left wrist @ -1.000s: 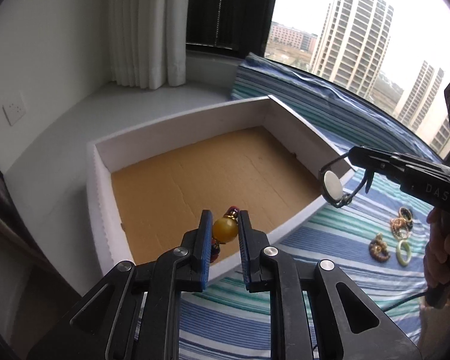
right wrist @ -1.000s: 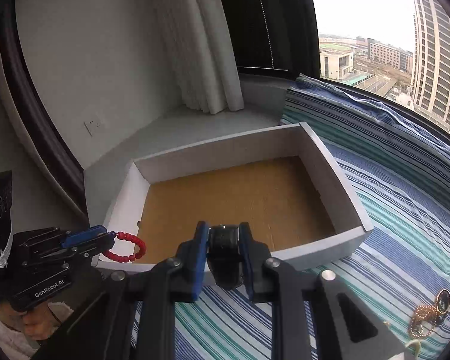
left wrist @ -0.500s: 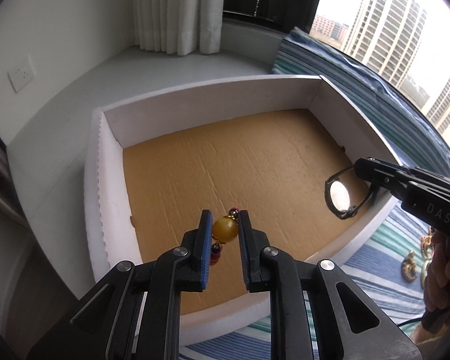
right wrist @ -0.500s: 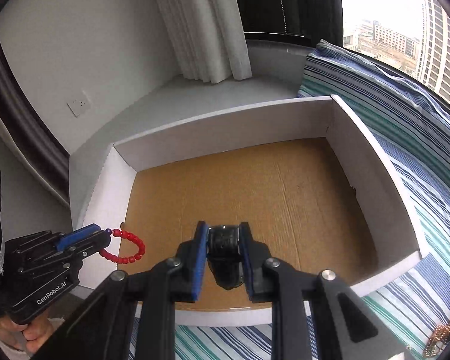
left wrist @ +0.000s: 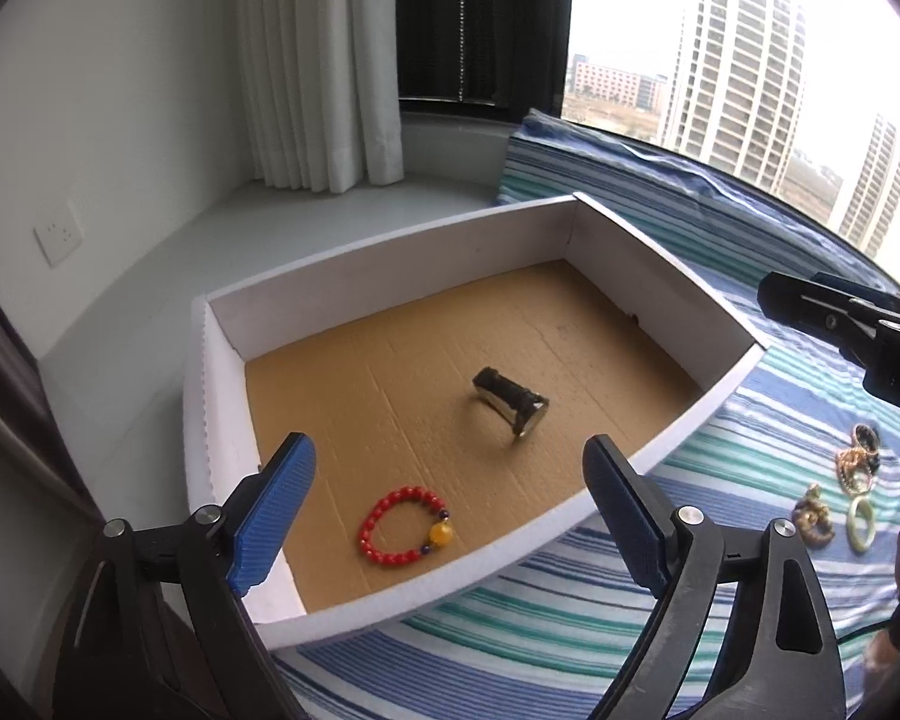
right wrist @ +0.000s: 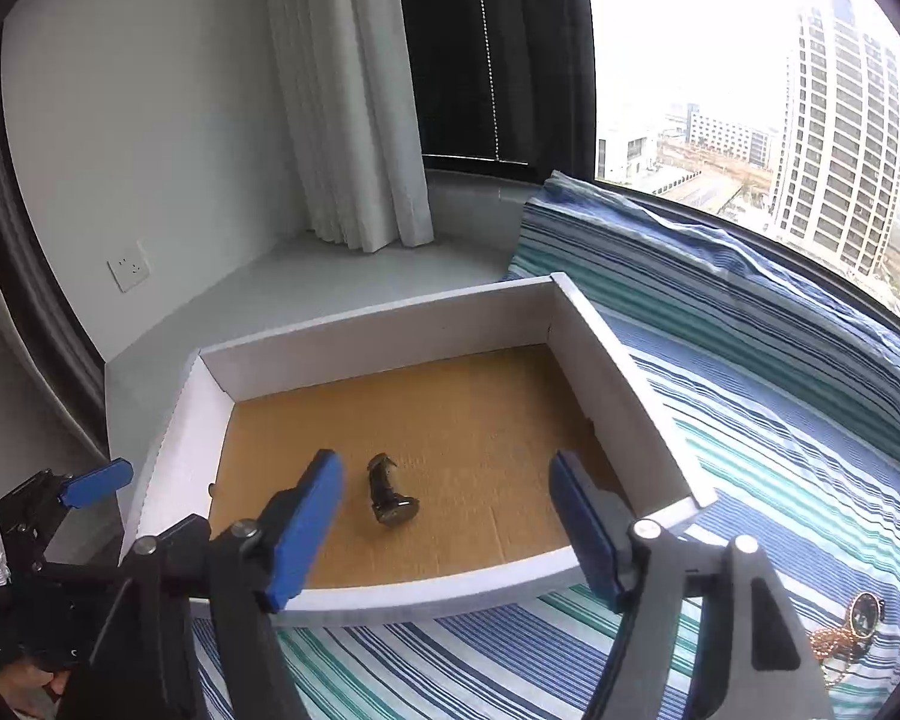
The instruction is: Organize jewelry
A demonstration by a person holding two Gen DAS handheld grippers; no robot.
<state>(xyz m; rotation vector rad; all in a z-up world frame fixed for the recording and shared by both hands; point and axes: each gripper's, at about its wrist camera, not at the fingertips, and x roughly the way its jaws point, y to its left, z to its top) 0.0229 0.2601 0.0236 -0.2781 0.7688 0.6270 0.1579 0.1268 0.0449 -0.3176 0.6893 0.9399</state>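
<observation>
Red bead bracelet (left wrist: pixel 403 525) w/ one big amber bead lies flat on the box floor, at abt 7 o'clock of the box interior in the left wrist view, close to the near wall. Watch (left wrist: pixel 510 399), dark strap and metal case, sits tipped on its side near the box centre, well apart from the bracelet; in the right wrist view the watch (right wrist: pixel 389 495) shows at abt 7 o'clock of the floor.

Left tongs (left wrist: pixel 444 519) are spread wide and opening, nothing between the blue ribbed pads, hanging over the near wall above the bracelet. Right tongs (right wrist: pixel 444 531) likewise opening and released, empty, over the near wall w/ the watch below the gap.

Box (left wrist: pixel 384 252): shallow, white foam-like walls, brown corrugated cardboard floor w/ faint creases. Most of the floor is bare, esp. toward 12 and 3 o'clock. Left wall edge looks serrated.

Box rests on a striped blue, teal and white cloth (left wrist: pixel 510 630), soft, slightly wrinkled. More jewelry (left wrist: pixel 834 498) lies on the cloth at 3 o'clock outside the box: gold-tone pieces and a pale green ring, clustered, well clear of the box wall. White curtain (left wrist: pixel 318 60) hangs at 12 o'clock behind.
</observation>
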